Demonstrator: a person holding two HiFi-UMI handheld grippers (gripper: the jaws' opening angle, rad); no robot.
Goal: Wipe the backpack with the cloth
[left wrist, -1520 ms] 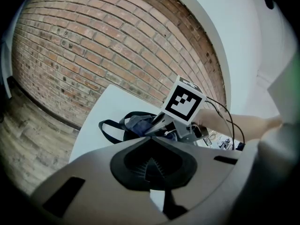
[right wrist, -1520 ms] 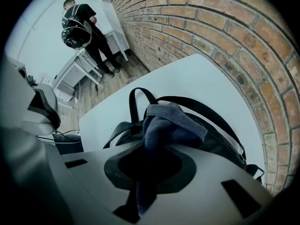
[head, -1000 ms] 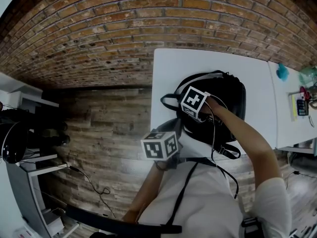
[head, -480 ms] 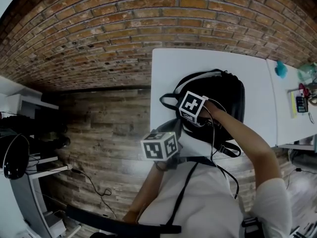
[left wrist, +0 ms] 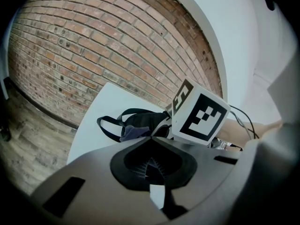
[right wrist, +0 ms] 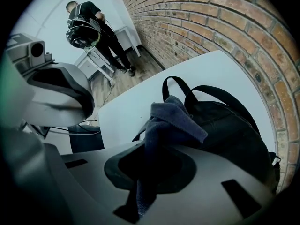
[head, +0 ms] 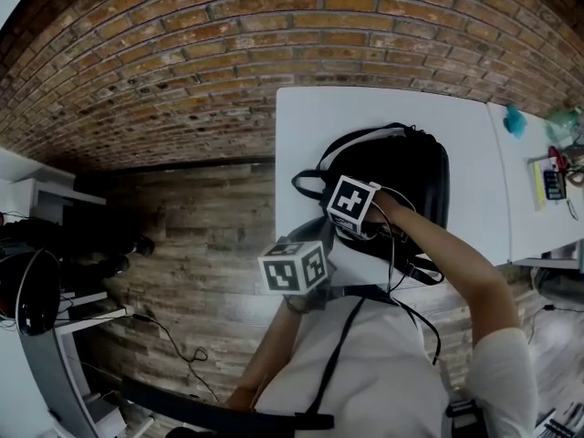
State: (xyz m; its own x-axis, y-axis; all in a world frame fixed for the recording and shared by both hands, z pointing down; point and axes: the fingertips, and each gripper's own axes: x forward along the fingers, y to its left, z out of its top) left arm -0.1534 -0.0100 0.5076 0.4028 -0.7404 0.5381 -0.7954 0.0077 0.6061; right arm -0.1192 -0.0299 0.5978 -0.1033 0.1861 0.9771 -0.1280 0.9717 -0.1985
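Note:
A black backpack (head: pixel 411 176) lies flat on the white table (head: pixel 310 126), its carry loop (right wrist: pixel 187 86) pointing to the table's left edge. My right gripper (head: pixel 351 219) is shut on a dark blue cloth (right wrist: pixel 171 121), which is pressed against the backpack's near-left part (right wrist: pixel 229 130). The cloth bunches out in front of the jaws and trails down between them. My left gripper (head: pixel 297 267) hovers off the table's near-left corner, shut with nothing in it (left wrist: pixel 151 165). From it I see the backpack (left wrist: pixel 140 121) and a bit of the cloth (left wrist: pixel 133 132) beyond.
A brick wall (head: pixel 182 53) runs behind the table, with wooden floor (head: pixel 201 235) to the left. A second table (head: pixel 538 208) at the right carries small items. Dark equipment (head: pixel 36 281) sits at far left. A person (right wrist: pixel 91 20) stands far off across the room.
My right gripper has drawn the cloth a short way toward me over the backpack's near-left part. The left gripper has stayed in place.

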